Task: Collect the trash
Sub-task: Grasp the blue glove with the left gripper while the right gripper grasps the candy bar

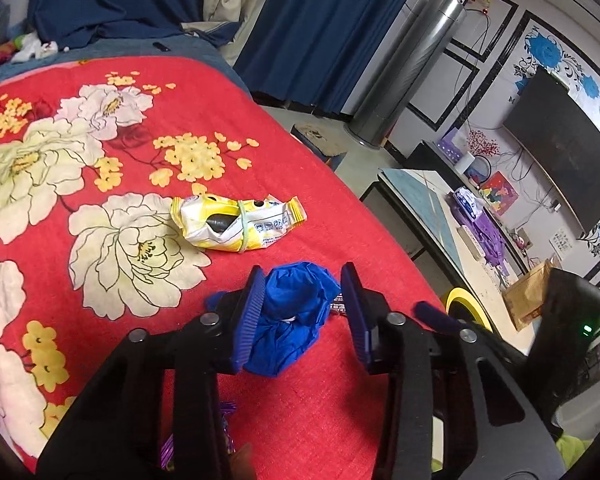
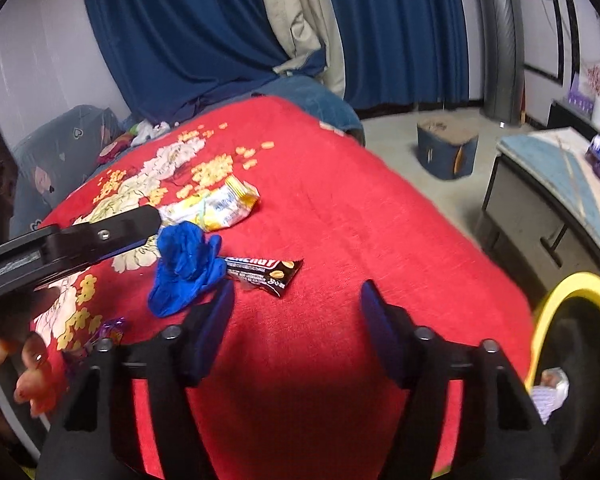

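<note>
Two grippers: both over the red floral blanket [image 1: 308, 184], each with jaws apart.
Left gripper [image 1: 306, 312]: jaws part open, straddling the crumpled blue glove [image 1: 296, 320]; left pad touches or nearly touches the glove's side, right pad stands just off it. Not clamped.
Blue glove: lies on the blanket near its front edge, between the left gripper's fingers; in the right wrist view the glove [image 2: 186, 268] sits beside the tip of the left gripper's black finger.
Right gripper [image 2: 298, 320]: jaws wide open, nothing between them, only bare blanket below.
Dark candy wrapper [image 2: 266, 274]: flat on the blanket, touching the glove's right side, ahead of the right gripper's left finger. Mostly hidden in the left wrist view.
Yellow-white snack packet [image 1: 236, 222]: crumpled, banded round the middle, on the blanket just beyond the glove, apart from it.
Purple wrapper [image 2: 108, 330]: on the blanket at the near left edge, partly hidden behind the gripper body.
Yellow-rimmed bin [image 2: 572, 320]: on the floor right of the bed, something white crumpled inside.
Background: blue curtains [image 2: 188, 32], low table [image 2: 548, 184] at right.
</note>
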